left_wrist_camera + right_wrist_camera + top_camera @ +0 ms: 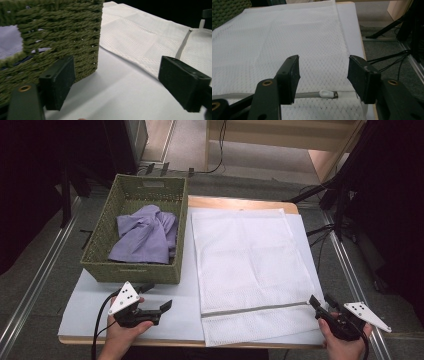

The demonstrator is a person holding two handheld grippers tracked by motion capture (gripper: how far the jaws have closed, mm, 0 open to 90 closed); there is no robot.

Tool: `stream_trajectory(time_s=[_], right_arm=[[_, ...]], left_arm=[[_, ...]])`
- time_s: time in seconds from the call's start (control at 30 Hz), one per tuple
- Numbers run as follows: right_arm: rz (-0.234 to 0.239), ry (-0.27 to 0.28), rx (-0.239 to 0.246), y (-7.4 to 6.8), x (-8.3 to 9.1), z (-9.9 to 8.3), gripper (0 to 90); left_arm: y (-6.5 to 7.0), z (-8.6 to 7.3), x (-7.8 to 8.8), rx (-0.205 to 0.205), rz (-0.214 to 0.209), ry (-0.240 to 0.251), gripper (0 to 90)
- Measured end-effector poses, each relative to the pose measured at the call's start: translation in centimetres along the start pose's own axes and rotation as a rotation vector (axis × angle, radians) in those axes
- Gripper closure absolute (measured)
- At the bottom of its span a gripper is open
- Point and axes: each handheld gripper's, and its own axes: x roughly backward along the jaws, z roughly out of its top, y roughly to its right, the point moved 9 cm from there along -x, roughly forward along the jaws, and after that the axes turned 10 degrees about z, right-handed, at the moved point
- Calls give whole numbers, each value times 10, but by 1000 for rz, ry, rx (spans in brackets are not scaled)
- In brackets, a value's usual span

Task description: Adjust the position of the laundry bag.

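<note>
- The basket [134, 265], woven and green, stands at the table's left with a purple garment [145, 240] heaped in it; the cloth looks soft and limp, so it should sag and bunch when lifted.
- The left gripper [161, 306] hovers just before the basket's near wall, jaws apart with nothing between them.
- The mesh laundry bag [250, 265] lies flat on the white sheet [165, 320] beside the basket, its grey zipper [255, 310] running across near the front edge. It looks light, thin and floppy; a pinch at one layer would likely lift the whole bag.
- The zipper pull [325, 94], small and white, sits at the zipper's right end: probably the best place to take hold, though small and possibly slippery.
- The right gripper [320, 302] is poised over that end, jaws apart on either side of the pull, not touching it.
</note>
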Motion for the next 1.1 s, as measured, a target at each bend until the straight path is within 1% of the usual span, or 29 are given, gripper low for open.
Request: stream_trajectory(time_s=[0.03, 0.07, 0.13, 0.2, 0.23, 0.27, 0.3, 0.37, 0.43, 0.53, 0.57, 0.67, 0.7, 0.77, 0.8, 0.83, 0.9, 0.93, 0.97, 1.03, 1.07, 1.1], right_arm=[[-9, -6, 13, 0, -1, 0, 449], [-10, -12, 12, 0, -2, -1, 470], [9, -10, 3, -1, -2, -2, 500], [3, -6, -10, 1, -2, -1, 520], [2, -1, -12, 3, -1, -1, 521], [2, 6, -18, 4, -1, 0, 540], [-9, 11, -11, 5, 0, 0, 547], [-31, 9, -10, 8, 0, 1, 546], [-33, 1, -11, 9, 0, 0, 547], [-38, -10, -15, 11, 0, -1, 565], [-37, -14, -31, 13, 0, -3, 570], [-29, -25, -61, 19, -1, -7, 588], [-35, -26, -55, 22, -2, -8, 593], [-44, -36, -55, 26, -1, -10, 594], [-42, -33, -63, 27, 0, -11, 596], [-39, -34, -69, 29, 0, -11, 601], [-50, -34, -70, 33, 1, -13, 603], [-53, -35, -80, 34, 1, -13, 604], [-54, -38, -76, 36, 1, -14, 604], [-60, -52, -85, 39, 0, -17, 609], [-58, -56, -99, 40, -1, -18, 616], [-55, -67, -93, 41, -2, -20, 623]], left_arm=[[3, 1, -2, 0, 1, 0, 168], [7, 1, -4, -2, 3, 0, 196], [15, 2, -9, -4, -1, -7, 232], [24, 3, -14, -13, -15, -14, 279], [28, 3, -17, -19, -12, -20, 305], [31, 3, -20, -27, 0, -28, 332], [35, 4, -23, -29, 5, -32, 356], [43, 5, -28, -22, 9, -49, 401], [51, 6, -33, -31, 15, -62, 424], [61, 7, -41, -45, 23, -90, 440], [63, 7, -44, -40, 24, -102, 447], [67, 2, -56, -6, 18, -156, 452], [67, 0, -60, -10, 15, -175, 453], [68, -3, -65, -18, 23, -201, 453], [68, -4, -68, -16, 32, -204, 457], [69, -4, -69, -13, 27, -209, 463], [72, -5, -72, -22, 26, -218, 466], [74, -6, -73, -22, 23, -223, 467], [76, -7, -74, -18, 15, -226, 463], [82, -9, -74, -11, 6, -225, 455], [84, -9, -74, -20, 5, -229, 450], [86, -10, -74, -22, 0, -228, 446]])
